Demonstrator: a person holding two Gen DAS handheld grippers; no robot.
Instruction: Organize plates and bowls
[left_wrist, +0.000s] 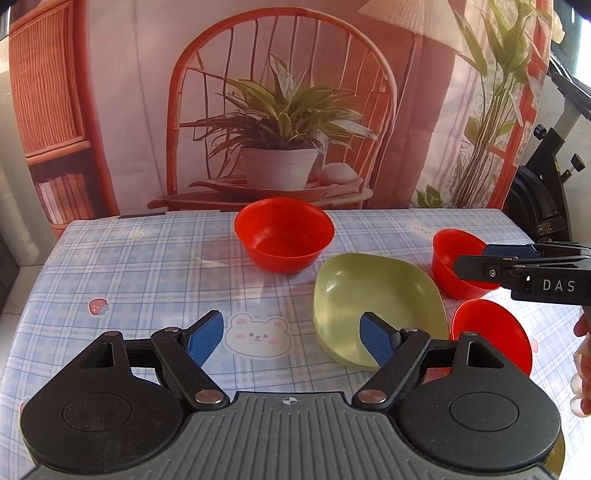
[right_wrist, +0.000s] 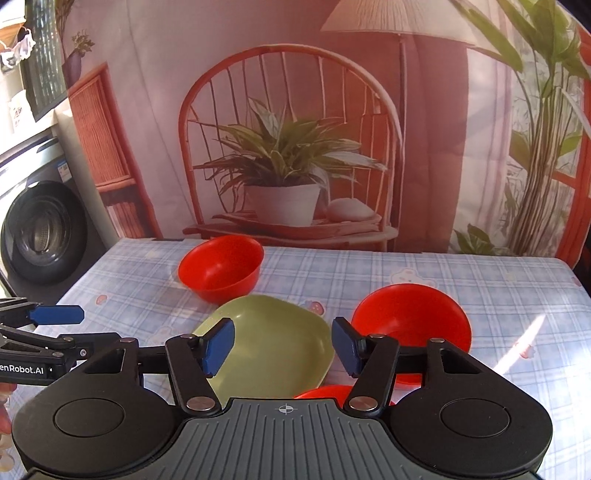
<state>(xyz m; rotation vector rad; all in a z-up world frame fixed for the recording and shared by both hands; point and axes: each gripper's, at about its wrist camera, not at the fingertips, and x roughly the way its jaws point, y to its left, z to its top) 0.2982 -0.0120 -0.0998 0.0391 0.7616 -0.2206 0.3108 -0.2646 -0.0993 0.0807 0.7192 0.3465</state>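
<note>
Both pairs of fingers stand spread apart and hold nothing. The left gripper (left_wrist: 293, 338) hovers over the checked surface (left_wrist: 147, 266), its right-hand finger (left_wrist: 376, 341) in front of the green plate (left_wrist: 373, 291). The right gripper (right_wrist: 282, 347) frames that same green plate (right_wrist: 273, 339) between its blue pads.

Around the plate lie three red bowls: the far bowl (left_wrist: 284, 234) well apart toward the backdrop, the right bowl (left_wrist: 454, 269) beside the plate, and the near bowl (left_wrist: 491, 334) just beside the plate's near right edge.

The risk, as it looks, is crowding. With both grippers close to the plate, a finger could nudge the near bowl or clip the other gripper, and a smooth thin rim may slip from a shallow pinch.

In the right wrist view the near bowl (right_wrist: 325, 391) is mostly hidden behind the gripper body. In the left wrist view the right gripper (left_wrist: 480, 264) covers part of the right bowl.
</note>
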